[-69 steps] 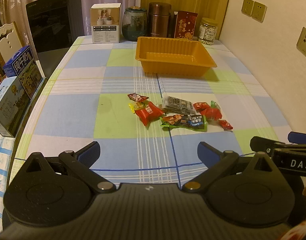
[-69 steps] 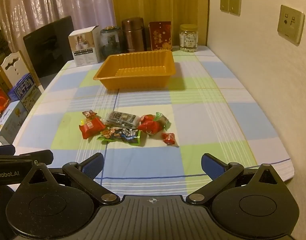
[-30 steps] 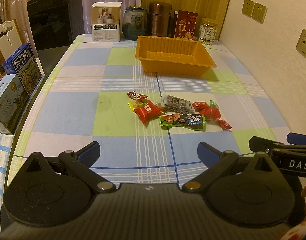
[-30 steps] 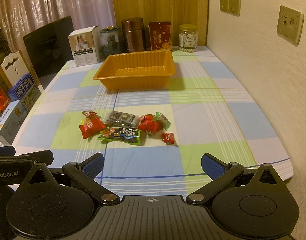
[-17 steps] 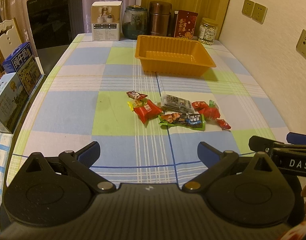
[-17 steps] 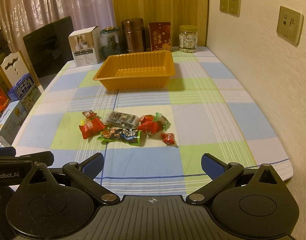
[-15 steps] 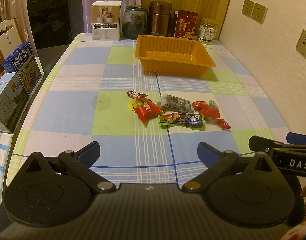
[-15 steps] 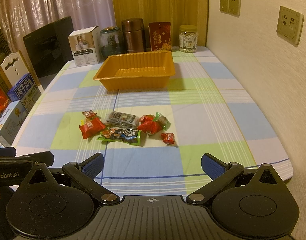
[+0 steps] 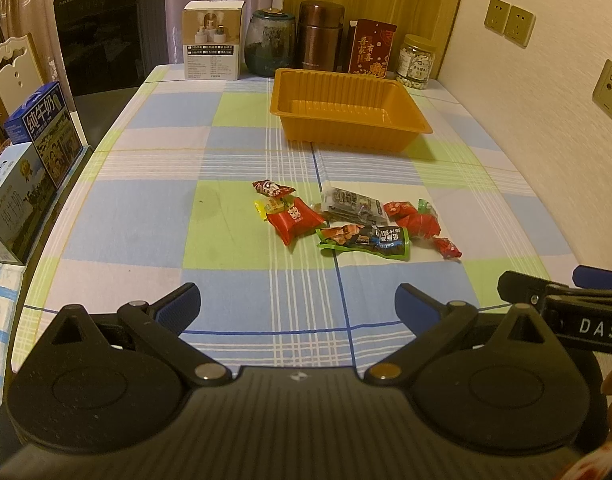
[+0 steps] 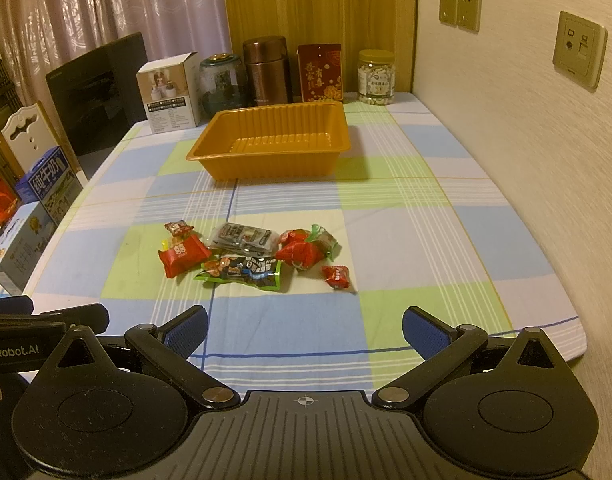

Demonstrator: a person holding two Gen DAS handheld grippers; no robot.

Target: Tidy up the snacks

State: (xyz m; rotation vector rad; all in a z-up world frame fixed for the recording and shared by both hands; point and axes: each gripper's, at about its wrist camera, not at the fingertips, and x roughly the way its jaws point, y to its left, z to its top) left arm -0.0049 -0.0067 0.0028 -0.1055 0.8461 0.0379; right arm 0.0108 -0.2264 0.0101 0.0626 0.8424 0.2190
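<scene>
Several wrapped snacks lie in a loose cluster mid-table: a red packet (image 9: 295, 219) (image 10: 184, 255), a green-edged dark packet (image 9: 366, 241) (image 10: 242, 270), a clear dark packet (image 9: 352, 205) (image 10: 244, 238), a red and green candy (image 9: 416, 220) (image 10: 304, 252) and a small red candy (image 9: 448, 247) (image 10: 336, 276). An empty orange tray (image 9: 348, 130) (image 10: 274, 164) sits beyond them. My left gripper (image 9: 298, 304) and right gripper (image 10: 304, 326) are both open and empty, hovering over the near table edge, well short of the snacks.
A white box (image 9: 212, 46), a glass jar (image 9: 270, 46), a brown canister (image 9: 320, 38), a red tin (image 9: 370, 52) and a nut jar (image 9: 416, 62) line the far edge. Milk cartons (image 9: 38, 136) stand left. A wall (image 10: 526, 140) runs along the right.
The left view has drifted very slightly; the snacks sit marginally higher in frame. Both grippers stay open and nothing on the table has moved.
</scene>
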